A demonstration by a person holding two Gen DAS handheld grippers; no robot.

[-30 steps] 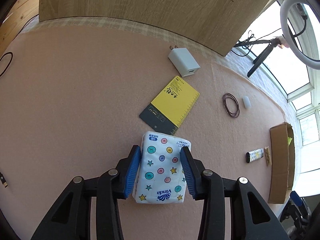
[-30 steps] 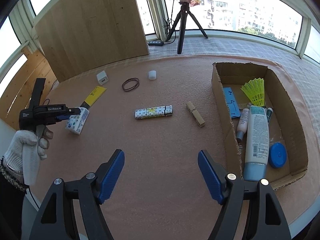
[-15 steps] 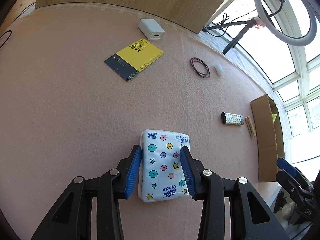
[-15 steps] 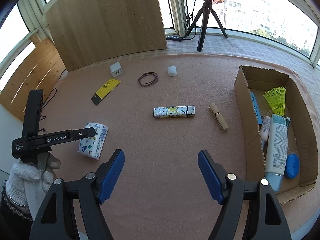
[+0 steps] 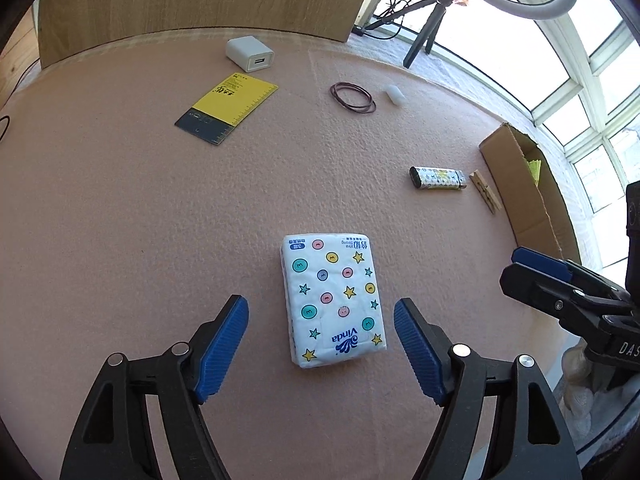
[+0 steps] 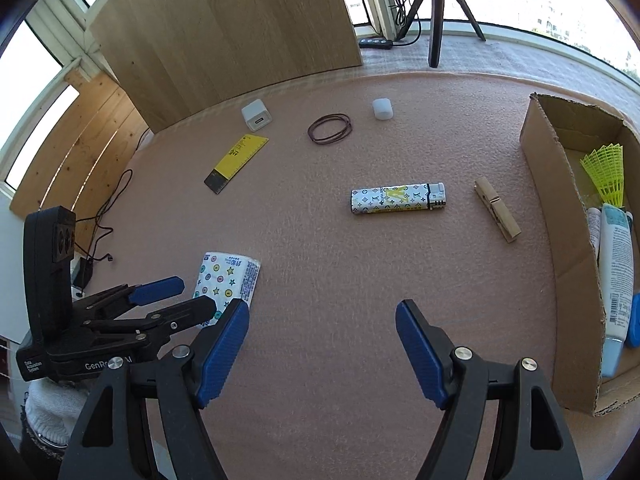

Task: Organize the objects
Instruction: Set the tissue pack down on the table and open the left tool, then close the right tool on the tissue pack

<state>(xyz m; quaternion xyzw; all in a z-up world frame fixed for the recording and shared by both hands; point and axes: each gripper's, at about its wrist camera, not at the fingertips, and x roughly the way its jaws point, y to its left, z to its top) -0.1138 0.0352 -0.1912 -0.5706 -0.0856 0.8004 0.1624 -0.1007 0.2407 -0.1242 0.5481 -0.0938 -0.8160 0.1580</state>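
A: How is the left gripper (image 5: 320,340) held?

B: Its jaws are opening; the tissue pack (image 5: 334,300) lies flat on the pink mat (image 5: 120,220) between the pads, untouched.

A: And the right gripper (image 6: 322,348)?

B: It is spread apart, with nothing gripped. The cardboard box (image 6: 560,216) is seen at three o'clock, the lighter (image 6: 398,198) at twelve.

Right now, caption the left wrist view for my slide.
Left gripper opening around the tissue pack lying on the pink mat, pads clear of it.
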